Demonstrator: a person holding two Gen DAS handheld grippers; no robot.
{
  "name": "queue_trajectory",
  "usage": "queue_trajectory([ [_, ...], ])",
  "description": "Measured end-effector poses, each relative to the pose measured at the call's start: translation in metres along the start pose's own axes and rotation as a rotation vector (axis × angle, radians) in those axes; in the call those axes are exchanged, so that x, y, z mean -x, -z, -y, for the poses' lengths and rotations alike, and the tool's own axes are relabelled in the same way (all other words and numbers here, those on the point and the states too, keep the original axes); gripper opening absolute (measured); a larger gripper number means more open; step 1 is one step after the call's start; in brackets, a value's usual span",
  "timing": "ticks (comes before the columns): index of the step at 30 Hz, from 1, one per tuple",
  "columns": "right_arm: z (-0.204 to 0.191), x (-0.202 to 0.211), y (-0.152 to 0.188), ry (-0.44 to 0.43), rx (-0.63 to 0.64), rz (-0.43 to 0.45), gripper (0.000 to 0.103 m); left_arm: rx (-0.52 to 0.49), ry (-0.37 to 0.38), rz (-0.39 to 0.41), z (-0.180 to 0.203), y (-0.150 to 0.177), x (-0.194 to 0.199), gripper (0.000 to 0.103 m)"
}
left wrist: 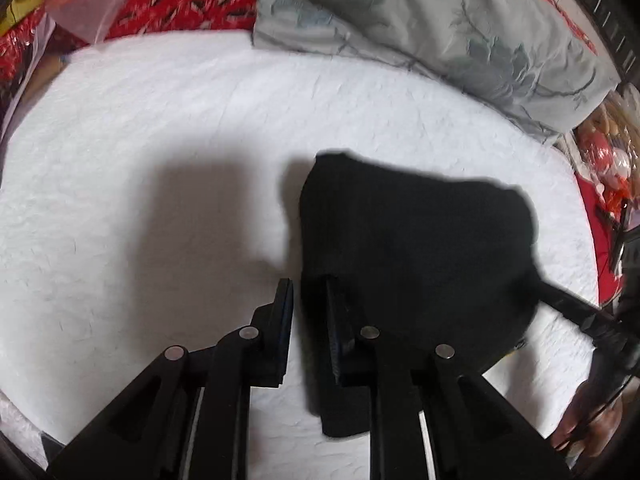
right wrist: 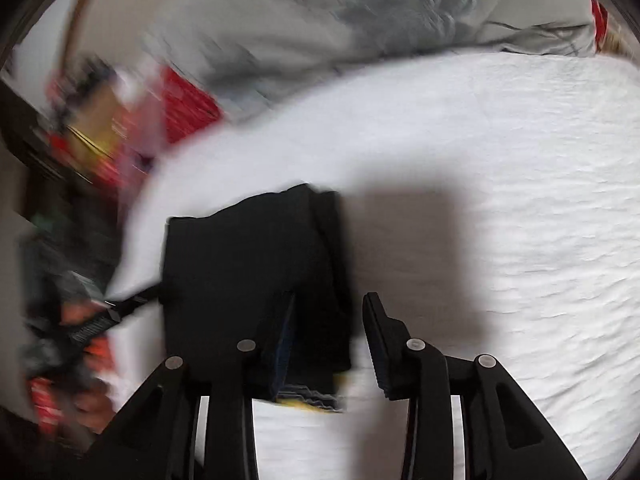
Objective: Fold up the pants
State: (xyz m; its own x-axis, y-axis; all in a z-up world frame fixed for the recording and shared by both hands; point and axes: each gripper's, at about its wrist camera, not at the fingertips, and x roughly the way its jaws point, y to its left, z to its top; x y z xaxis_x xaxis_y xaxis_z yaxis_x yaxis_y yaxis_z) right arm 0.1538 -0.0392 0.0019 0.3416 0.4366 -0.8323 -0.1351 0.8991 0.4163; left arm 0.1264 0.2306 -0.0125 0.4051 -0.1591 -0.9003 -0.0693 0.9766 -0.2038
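So the black pants are sitting on the white bedspread as a chunky folded bundle, and from the look of it the fold is pretty much done or on its last pass.

My left gripper has its jaws down to a narrow gap. The left edge of the bundle runs right up between the fingers in that view, but everything's black on black, so I honestly can't tell if the pads are pinching cloth or just hovering over it. My right gripper is about half open with the bundle's right edge between the fingers; there's bedspread showing in the gap and I don't see the pads pressing on anything. The right view is badly smeared too.

What worries me from here:
- If the left one does have a layer caught, pulling away drags the top flap and the stack slides open.
- The right edge looks like several loose layers stacked up, so a finger clipping it on the way out would peel them apart.
- The bundle looks lumpy and not very square, so I reckon it could slump on its own.
- The grey floral pillow is behind it, well clear.
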Motion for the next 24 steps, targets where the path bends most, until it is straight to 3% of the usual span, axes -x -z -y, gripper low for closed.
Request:
queue_trajectory([
  [3, 0.008, 0.022, 0.01, -0.069, -0.041, 0.057, 0.05, 0.053, 0.041, 0.103, -0.003, 0.011, 0.027, 0.017],
  [4, 0.007, 0.03, 0.013, -0.058, -0.027, 0.07, 0.056, 0.061, 0.061, 0.143, 0.001, 0.017, 0.037, 0.029],
  [5, 0.003, 0.043, 0.018, -0.024, 0.015, 0.092, 0.061, 0.066, 0.061, 0.162, 0.004, 0.02, 0.042, 0.054],
  [7, -0.008, 0.059, 0.03, 0.048, 0.071, 0.133, 0.086, 0.077, 0.012, 0.229, 0.023, 0.031, 0.052, 0.073],
  [10, -0.018, 0.073, 0.051, 0.162, 0.108, 0.174, 0.102, 0.051, -0.084, 0.299, 0.054, 0.052, 0.057, 0.074],
  [15, -0.028, 0.086, 0.087, 0.305, 0.169, 0.193, 0.102, 0.031, -0.144, 0.28, 0.075, 0.071, 0.049, 0.074],
  [19, -0.023, 0.105, 0.112, 0.34, 0.213, 0.233, 0.102, -0.003, -0.209, 0.316, 0.086, 0.085, 0.059, 0.074],
  [24, -0.02, 0.121, 0.119, 0.328, 0.205, 0.291, 0.103, -0.018, -0.207, 0.326, 0.094, 0.096, 0.067, 0.074],
])
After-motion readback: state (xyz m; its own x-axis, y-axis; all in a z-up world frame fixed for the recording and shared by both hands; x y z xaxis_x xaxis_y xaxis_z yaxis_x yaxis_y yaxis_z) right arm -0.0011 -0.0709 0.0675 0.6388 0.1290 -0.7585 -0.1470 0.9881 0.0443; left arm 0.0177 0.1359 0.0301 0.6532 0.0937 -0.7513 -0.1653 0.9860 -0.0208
